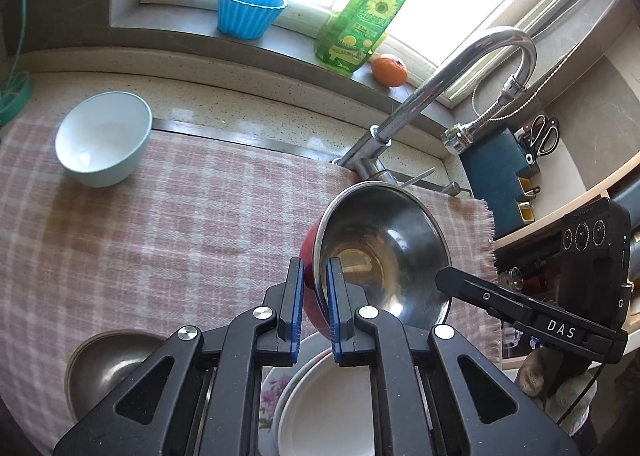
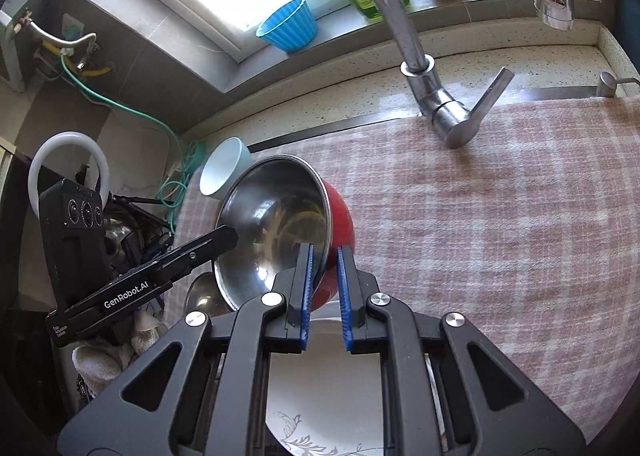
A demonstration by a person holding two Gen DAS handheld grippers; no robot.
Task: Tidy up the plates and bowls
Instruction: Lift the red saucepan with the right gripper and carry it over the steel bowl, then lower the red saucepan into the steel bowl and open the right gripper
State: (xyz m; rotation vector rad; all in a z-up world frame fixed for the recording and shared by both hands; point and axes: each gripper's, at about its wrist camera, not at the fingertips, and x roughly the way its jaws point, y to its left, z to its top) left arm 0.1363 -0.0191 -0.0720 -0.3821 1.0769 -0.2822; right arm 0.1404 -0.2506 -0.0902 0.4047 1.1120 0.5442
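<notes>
A red bowl with a steel inside (image 1: pixel 380 252) is held tilted above the checked cloth. My left gripper (image 1: pixel 315 276) is shut on its rim at one side. My right gripper (image 2: pixel 325 268) is shut on the rim of the same bowl (image 2: pixel 280 228) at the other side. White plates with flower prints (image 1: pixel 332 400) (image 2: pixel 324 388) lie stacked under both grippers. A pale blue bowl (image 1: pixel 102 137) (image 2: pixel 224 171) sits upright at the cloth's far side. A steel bowl (image 1: pixel 108 364) (image 2: pixel 204 298) rests beside the plates.
A pink checked cloth (image 1: pixel 180 223) (image 2: pixel 500 223) covers the counter. A chrome faucet (image 1: pixel 448 91) (image 2: pixel 424 67) rises behind it. On the window sill stand a blue cup (image 1: pixel 248 9), a green soap bottle (image 1: pixel 360 23) and an orange (image 1: pixel 389 71). A knife block (image 1: pixel 500 175) is at right.
</notes>
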